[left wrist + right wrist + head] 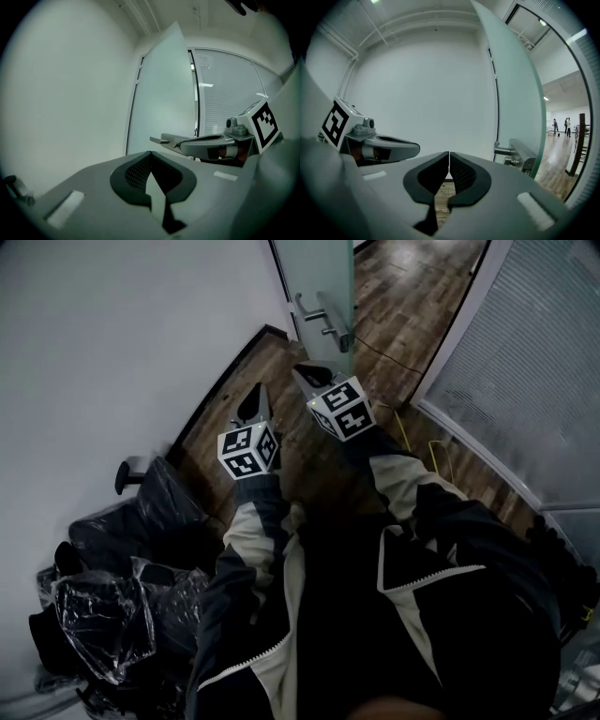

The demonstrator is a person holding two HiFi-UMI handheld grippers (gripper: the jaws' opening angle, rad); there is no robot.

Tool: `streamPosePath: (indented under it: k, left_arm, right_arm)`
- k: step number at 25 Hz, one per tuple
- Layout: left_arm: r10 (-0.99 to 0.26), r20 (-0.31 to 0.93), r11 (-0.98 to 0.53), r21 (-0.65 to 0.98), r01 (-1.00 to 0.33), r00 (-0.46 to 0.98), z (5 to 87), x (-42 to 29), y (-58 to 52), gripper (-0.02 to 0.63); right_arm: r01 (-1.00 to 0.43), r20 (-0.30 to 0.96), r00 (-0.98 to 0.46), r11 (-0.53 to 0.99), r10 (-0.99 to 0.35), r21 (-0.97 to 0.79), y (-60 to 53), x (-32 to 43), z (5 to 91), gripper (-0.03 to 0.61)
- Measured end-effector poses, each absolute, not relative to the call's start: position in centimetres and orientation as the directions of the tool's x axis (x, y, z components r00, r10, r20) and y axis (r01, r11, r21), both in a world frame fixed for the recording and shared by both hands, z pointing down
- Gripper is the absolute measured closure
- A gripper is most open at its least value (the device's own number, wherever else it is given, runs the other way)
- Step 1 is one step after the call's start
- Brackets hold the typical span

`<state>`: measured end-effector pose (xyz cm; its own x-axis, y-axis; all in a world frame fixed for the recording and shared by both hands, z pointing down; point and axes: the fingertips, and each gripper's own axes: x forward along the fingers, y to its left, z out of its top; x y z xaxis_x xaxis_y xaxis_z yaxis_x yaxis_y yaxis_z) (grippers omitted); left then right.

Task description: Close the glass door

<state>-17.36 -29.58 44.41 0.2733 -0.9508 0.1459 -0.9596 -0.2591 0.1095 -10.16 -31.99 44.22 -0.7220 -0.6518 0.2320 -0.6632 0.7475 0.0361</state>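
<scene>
The frosted glass door stands ajar ahead, with a metal bar handle near its edge. My right gripper is shut and empty, its tip a short way short of the handle, not touching it. My left gripper is also shut and empty, beside the right one and a little further back. In the right gripper view the door fills the right side with the handle just right of the closed jaws. In the left gripper view the door is ahead and the right gripper pokes in from the right.
A white wall runs along the left. Black bags wrapped in plastic lie on the wooden floor at the lower left. A glazed partition with blinds is on the right, and a yellow cable lies by it. People stand far beyond the doorway.
</scene>
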Motion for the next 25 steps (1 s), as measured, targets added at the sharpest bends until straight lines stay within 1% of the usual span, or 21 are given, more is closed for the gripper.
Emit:
streamPosePath:
  k: [5, 12, 17, 21, 23, 25]
  left_arm:
    - [-0.917, 0.123, -0.368, 0.104, -0.924, 0.379, 42.7, -20.2, -34.6, 0.611]
    - [-0.862, 0.104, -0.487, 0.109, -0.867, 0.497, 42.5, -22.0, -39.6, 0.611]
    - [-0.796, 0.1, -0.586, 0.12, -0.801, 0.597, 42.8, -19.4, -41.8, 0.611]
    - [-0.739, 0.099, -0.656, 0.118, -0.745, 0.667, 42.5, -16.1, -42.8, 0.611]
    - [-0.719, 0.098, -0.678, 0.117, -0.725, 0.688, 42.4, -14.9, -43.1, 0.611]
    - [-0.703, 0.101, -0.694, 0.116, -0.71, 0.704, 42.6, -14.1, -43.1, 0.611]
  right_arm:
    - [-0.753, 0.214, -0.634, 0.656, -0.743, 0.046, -36.2, -12.3, 42.3, 0.566]
    - [-0.854, 0.21, -0.487, 0.512, -0.848, 0.088, -40.2, -12.4, 41.6, 0.566]
    - [-0.905, 0.214, -0.383, 0.412, -0.899, 0.108, -41.7, -10.1, 41.3, 0.566]
    - [-0.937, 0.225, -0.296, 0.328, -0.928, 0.123, -42.1, -6.8, 41.3, 0.566]
    - [-0.94, 0.226, -0.266, 0.304, -0.937, 0.153, -42.3, -5.7, 41.3, 0.566]
    - [-0.928, 0.244, -0.239, 0.295, -0.94, 0.226, -42.2, -5.5, 41.4, 0.566]
